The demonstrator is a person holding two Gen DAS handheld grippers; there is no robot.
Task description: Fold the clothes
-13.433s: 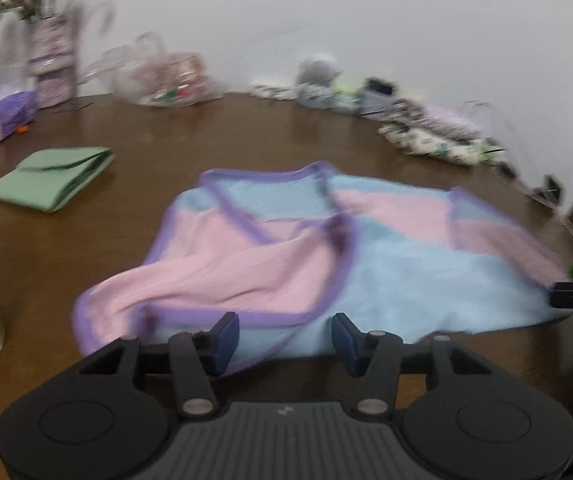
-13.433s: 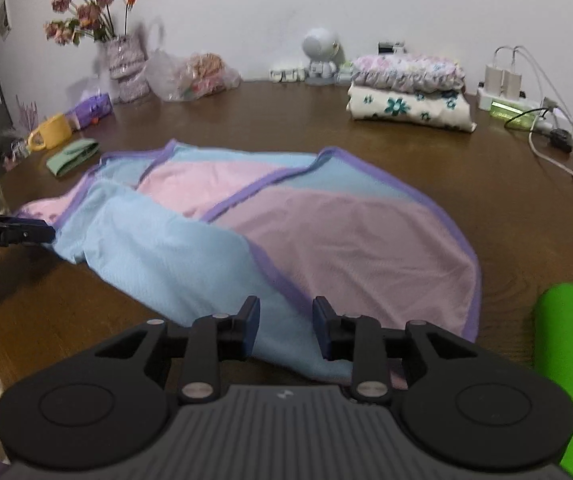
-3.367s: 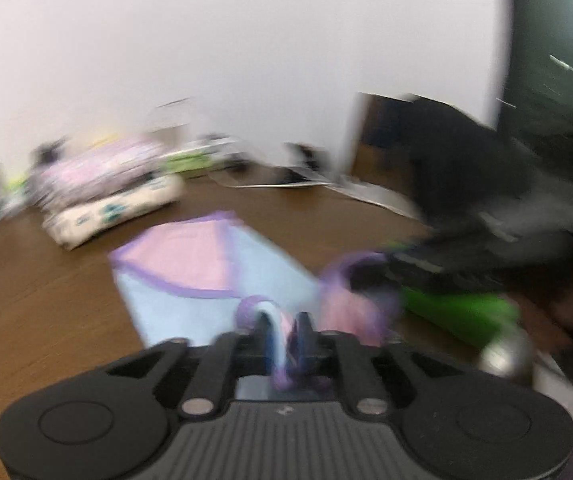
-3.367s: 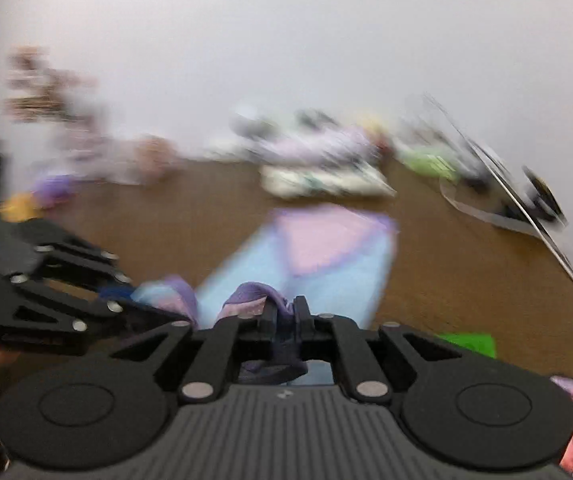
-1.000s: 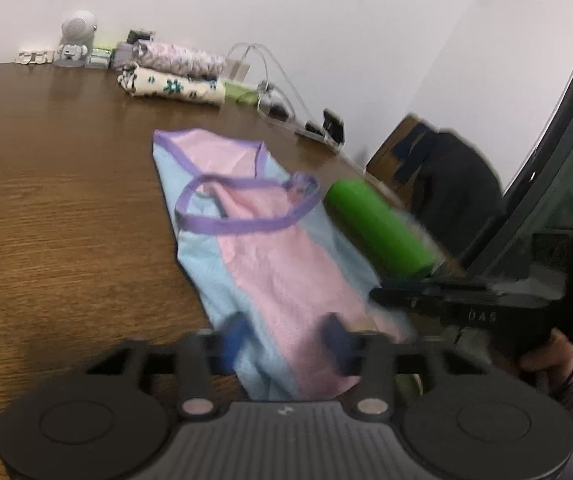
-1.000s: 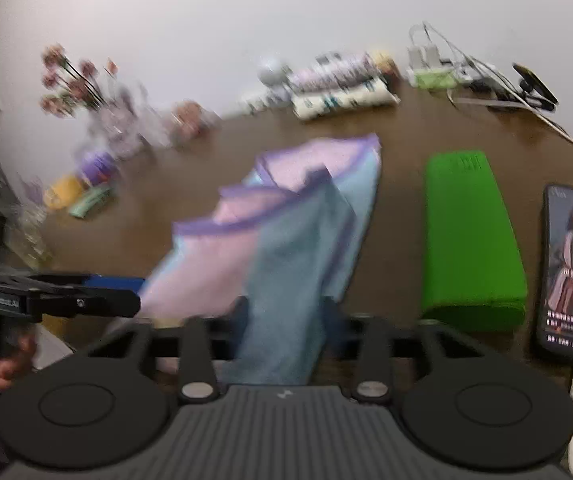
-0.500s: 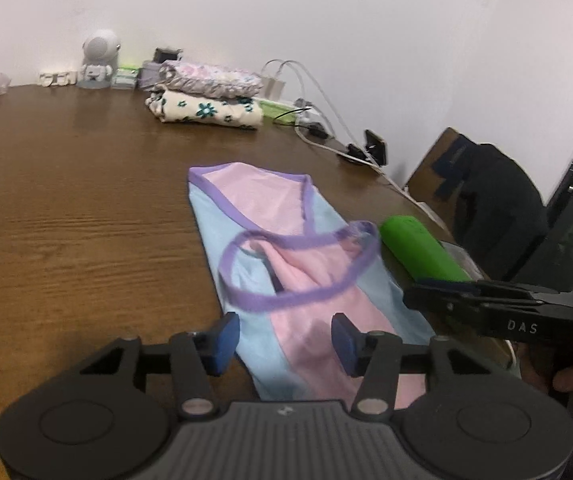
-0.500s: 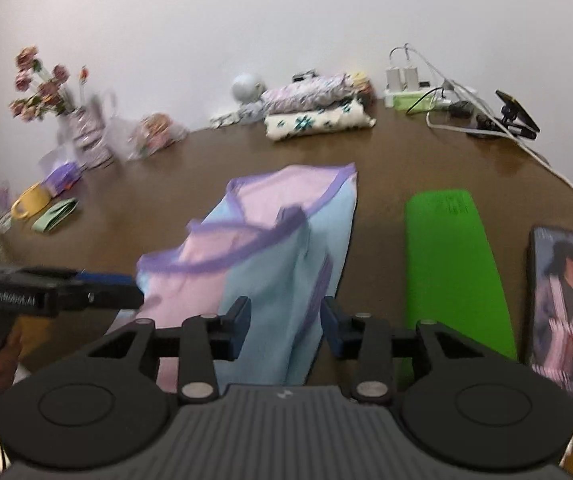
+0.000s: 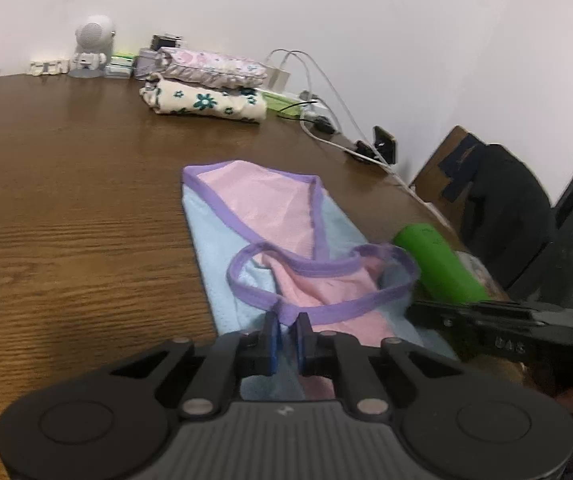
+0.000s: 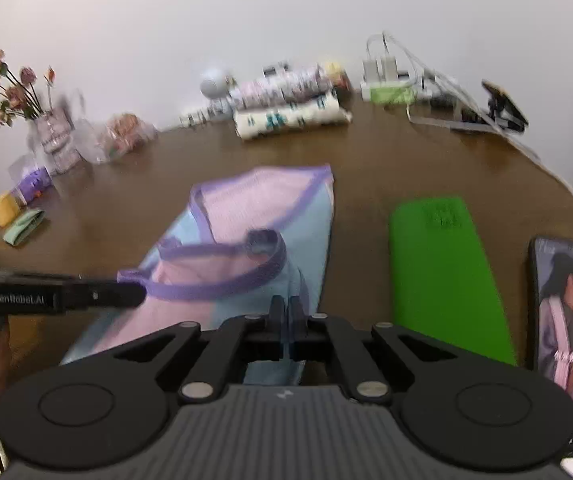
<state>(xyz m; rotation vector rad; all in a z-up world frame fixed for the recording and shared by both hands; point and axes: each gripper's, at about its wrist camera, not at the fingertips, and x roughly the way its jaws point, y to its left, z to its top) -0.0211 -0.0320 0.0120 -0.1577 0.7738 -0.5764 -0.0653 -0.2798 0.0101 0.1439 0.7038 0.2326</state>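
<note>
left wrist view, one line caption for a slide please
Left gripper closing on the purple trim of a pink-and-blue garment lying on a brown wooden table.

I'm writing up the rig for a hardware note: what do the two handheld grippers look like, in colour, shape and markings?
Both share one design. The left gripper has a matte black ribbed body, two round discs at its sides, angled linkage arms with silver pins, and narrow fingers with blue pads. The right gripper looks alike. Seen side-on, the left one bears white lettering, GenRobot.AI; the right one's side lettering is too blurred to read. No cables show.
</note>
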